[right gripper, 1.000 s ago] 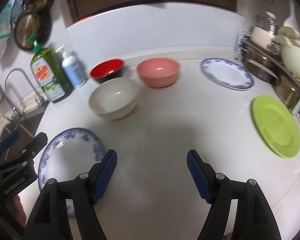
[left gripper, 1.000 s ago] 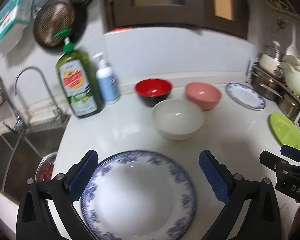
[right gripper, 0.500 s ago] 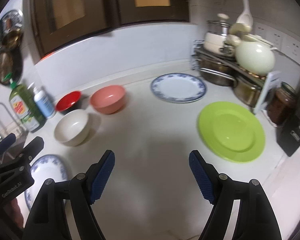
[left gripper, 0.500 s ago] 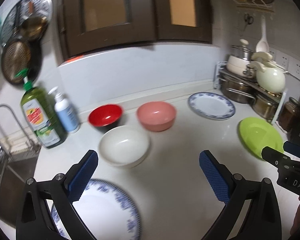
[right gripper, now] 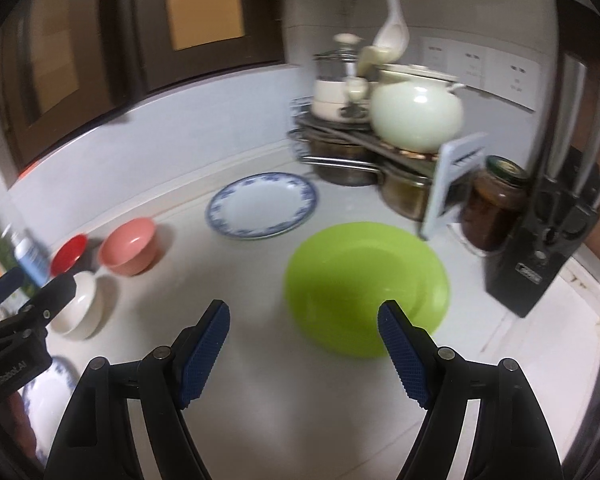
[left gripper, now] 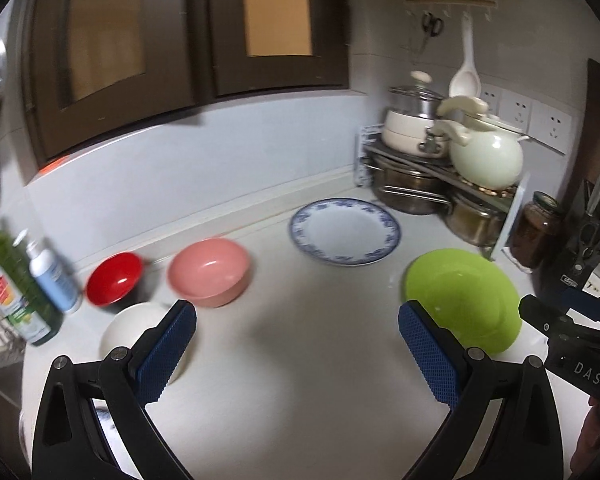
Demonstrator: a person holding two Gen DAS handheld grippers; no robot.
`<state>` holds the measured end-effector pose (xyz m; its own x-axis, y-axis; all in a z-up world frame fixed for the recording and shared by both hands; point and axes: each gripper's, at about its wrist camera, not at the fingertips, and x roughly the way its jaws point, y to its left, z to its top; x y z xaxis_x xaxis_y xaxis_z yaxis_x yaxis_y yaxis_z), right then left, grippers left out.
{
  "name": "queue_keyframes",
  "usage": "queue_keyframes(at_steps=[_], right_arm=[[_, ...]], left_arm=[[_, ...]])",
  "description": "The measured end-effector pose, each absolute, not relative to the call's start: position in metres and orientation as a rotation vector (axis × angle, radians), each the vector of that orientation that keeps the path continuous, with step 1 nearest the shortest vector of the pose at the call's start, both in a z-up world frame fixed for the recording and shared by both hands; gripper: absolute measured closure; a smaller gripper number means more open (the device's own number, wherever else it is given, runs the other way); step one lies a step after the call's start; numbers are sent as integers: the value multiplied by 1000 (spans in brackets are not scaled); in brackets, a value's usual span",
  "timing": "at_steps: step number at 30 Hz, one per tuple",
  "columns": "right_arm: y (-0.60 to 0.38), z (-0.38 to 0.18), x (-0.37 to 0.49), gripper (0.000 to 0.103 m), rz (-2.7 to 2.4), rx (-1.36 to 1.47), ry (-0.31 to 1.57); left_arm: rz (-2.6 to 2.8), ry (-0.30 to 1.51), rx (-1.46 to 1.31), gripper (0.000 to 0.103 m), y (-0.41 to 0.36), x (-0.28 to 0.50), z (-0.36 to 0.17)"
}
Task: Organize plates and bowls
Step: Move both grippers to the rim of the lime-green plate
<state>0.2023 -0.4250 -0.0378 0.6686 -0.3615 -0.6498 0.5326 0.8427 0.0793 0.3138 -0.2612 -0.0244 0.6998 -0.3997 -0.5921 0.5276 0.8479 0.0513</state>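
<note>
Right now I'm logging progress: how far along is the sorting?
Nothing looks stacked yet. Both the left gripper and right gripper are open and empty. Red bowl, pink bowl, white bowl, blue-rimmed plate and green plate sit separately.

Glossy green plate [right gripper: 366,284], smooth white counter [left gripper: 300,360], shiny metal pots [left gripper: 414,190]

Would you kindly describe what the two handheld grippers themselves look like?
Both the left gripper and right gripper have black angular frames with silver pivot bolts and blue, textured fingers. White lettering marks their sides, partly readable as "DAS". No cables show.
</note>
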Motion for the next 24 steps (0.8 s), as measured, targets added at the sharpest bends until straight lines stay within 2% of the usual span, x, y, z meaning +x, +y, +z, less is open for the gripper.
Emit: queue_keyframes(at_steps=[11,24], right_arm=[[-496,-52,197,26,-645,347,685],[-566,-103,214,26,-698,471,793]], left_arm=[[-628,684,303,0,-348,335,-49],[-675,840,374,1,-427,368,-104]])
